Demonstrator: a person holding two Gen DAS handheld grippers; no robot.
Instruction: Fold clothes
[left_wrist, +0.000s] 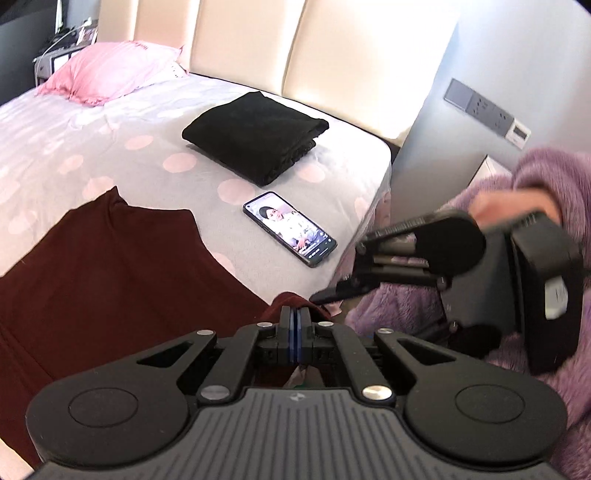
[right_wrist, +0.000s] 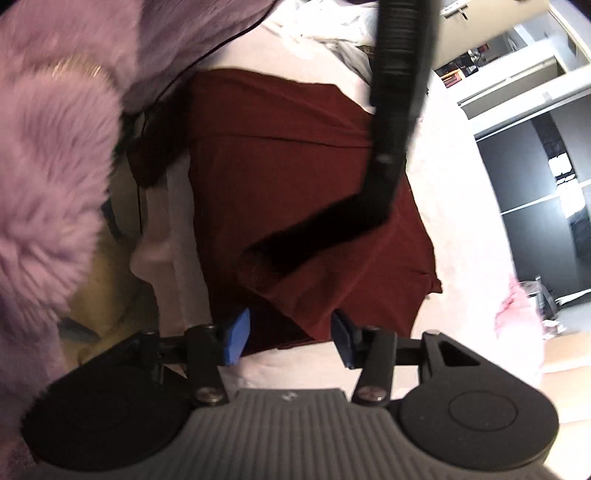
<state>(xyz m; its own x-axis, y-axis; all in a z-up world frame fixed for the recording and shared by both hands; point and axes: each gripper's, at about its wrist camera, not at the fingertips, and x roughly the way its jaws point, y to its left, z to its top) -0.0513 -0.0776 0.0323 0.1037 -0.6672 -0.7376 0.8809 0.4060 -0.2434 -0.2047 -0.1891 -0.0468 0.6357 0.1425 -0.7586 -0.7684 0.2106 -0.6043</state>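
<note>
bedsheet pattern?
Pale grey bedsheet with large soft pink polka dots; clearest in the left wrist view.

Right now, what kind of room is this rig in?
Almost certainly a bedroom: a bed with a polka-dot sheet, a pink pillow by the padded headboard, and a folded black garment on it.

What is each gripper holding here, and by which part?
The left gripper is shut on the maroon garment, pinching a raised edge fold. The right gripper is open, holding nothing.

Beside the maroon garment (left_wrist: 110, 266), a phone (left_wrist: 290, 228) and folded black garment (left_wrist: 256, 136) block the bed (left_wrist: 55, 129); its pillow-side stretch lies open.
</note>
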